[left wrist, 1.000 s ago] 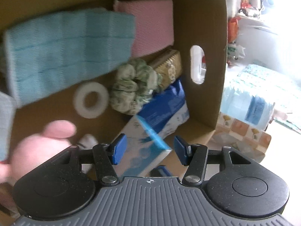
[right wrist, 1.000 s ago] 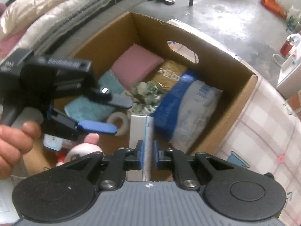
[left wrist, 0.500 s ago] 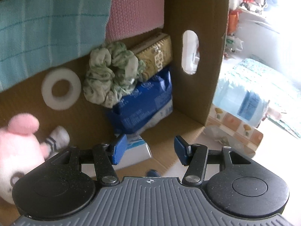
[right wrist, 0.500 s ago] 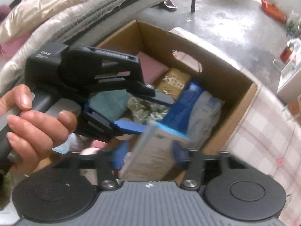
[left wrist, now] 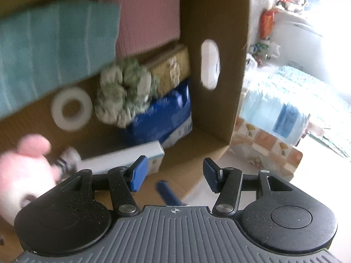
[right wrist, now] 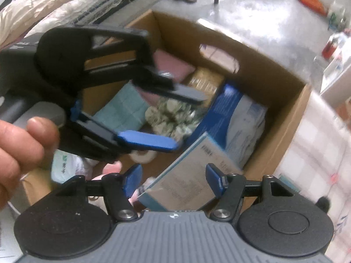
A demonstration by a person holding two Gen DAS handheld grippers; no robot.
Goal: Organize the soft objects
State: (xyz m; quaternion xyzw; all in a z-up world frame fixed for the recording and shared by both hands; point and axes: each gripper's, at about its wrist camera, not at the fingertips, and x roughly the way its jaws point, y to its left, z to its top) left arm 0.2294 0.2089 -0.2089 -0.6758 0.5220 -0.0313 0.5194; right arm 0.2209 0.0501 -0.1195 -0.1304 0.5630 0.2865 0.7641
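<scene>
We look down into an open cardboard box (right wrist: pixel 283 131) that stands on a bed with a pale checked cover (right wrist: pixel 318 153); a grey concrete floor (right wrist: pixel 252 17) lies beyond it, and rumpled bedding (right wrist: pixel 43 4) fills the top left of the right view. Through the box's handle hole and past its side wall, the left view shows a very bright room with a water bottle (left wrist: pixel 274 114) on its side near a patterned carton.

Our right gripper (right wrist: pixel 173 180) points steeply down over the near edge of the box. Its fingers stand wide apart and grip nothing: a flat blue-edged carton (right wrist: pixel 188 179) lies tilted below and between them, without contact. Our left gripper (left wrist: pixel 173 173), held by a hand (right wrist: pixel 19 149), reaches in from the left side with its fingers about half open and empty; a blurred blue finger shows below it.

Inside, a teal cloth (left wrist: pixel 50 59) and a pink cloth (left wrist: pixel 149 24) lean at the far side. A green scrunchie (left wrist: pixel 125 92) sits mid-box, touching a gold pack (left wrist: pixel 173 68) and a blue-and-white pack (left wrist: pixel 162 118) along the right wall. A white ring (left wrist: pixel 71 109) lies on the box floor, and a pink plush (left wrist: pixel 24 168) sits at the near left corner.
</scene>
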